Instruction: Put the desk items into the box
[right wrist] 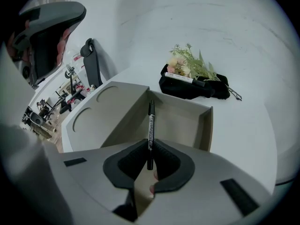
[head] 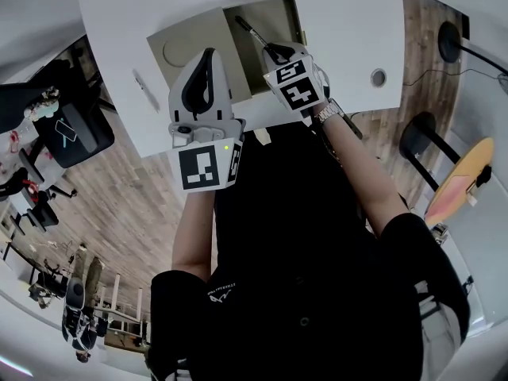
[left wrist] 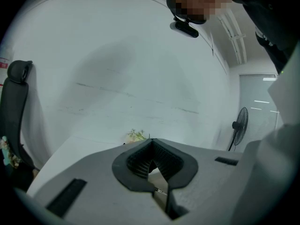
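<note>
An open beige box (head: 278, 18) stands on the white desk (head: 349, 22), its lid (head: 186, 46) folded out flat to the left. My right gripper (head: 275, 51) is shut on a black pen (head: 252, 36), which sticks out over the box's open compartment. In the right gripper view the pen (right wrist: 150, 128) stands between the jaws of the right gripper (right wrist: 150, 165), above the box (right wrist: 206, 125). My left gripper (head: 208, 60) is raised at the desk's front edge, jaws together and empty. In its own view the left gripper (left wrist: 154, 168) points up at the ceiling.
A black pouch with a sprig of flowers (right wrist: 193, 84) lies on the desk behind the box. A small grey item (head: 142, 83) lies left of the lid. A cable hole (head: 379, 77) sits near the desk's right front. An office chair (head: 75, 133) stands left of the desk.
</note>
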{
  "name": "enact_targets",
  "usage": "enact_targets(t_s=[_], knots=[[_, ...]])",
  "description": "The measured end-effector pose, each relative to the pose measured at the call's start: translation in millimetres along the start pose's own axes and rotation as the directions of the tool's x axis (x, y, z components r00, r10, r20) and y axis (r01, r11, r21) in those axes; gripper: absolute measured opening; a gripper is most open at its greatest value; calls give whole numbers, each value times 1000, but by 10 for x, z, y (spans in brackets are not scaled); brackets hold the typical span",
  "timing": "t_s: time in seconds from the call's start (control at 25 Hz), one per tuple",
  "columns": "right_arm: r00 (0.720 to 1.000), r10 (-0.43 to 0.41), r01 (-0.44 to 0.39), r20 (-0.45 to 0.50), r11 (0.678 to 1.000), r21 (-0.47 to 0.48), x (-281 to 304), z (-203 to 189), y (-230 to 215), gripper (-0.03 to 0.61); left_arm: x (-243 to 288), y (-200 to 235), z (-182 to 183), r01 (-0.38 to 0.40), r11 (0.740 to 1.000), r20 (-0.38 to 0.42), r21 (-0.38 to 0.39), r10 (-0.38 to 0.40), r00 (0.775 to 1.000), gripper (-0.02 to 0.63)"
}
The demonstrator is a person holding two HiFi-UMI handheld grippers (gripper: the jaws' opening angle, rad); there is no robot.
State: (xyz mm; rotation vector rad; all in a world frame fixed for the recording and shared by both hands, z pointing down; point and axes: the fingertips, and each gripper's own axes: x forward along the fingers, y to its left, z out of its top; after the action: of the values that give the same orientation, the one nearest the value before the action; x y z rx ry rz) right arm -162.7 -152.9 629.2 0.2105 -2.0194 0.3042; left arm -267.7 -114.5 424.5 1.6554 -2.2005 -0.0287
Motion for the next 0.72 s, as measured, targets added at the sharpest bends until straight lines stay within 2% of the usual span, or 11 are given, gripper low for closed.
enact_targets(t_s=[0.24,0.72], knots=[[999,18,-20,-37,998,-53,123,-24,-9,37,65,77,-23,-7,1000,-10,-6,7,1000,8],[995,20,-26,-99,998,-65,198,-147,-30,43,119,95,-35,-5,1000,-17,-14,5,1000,8]])
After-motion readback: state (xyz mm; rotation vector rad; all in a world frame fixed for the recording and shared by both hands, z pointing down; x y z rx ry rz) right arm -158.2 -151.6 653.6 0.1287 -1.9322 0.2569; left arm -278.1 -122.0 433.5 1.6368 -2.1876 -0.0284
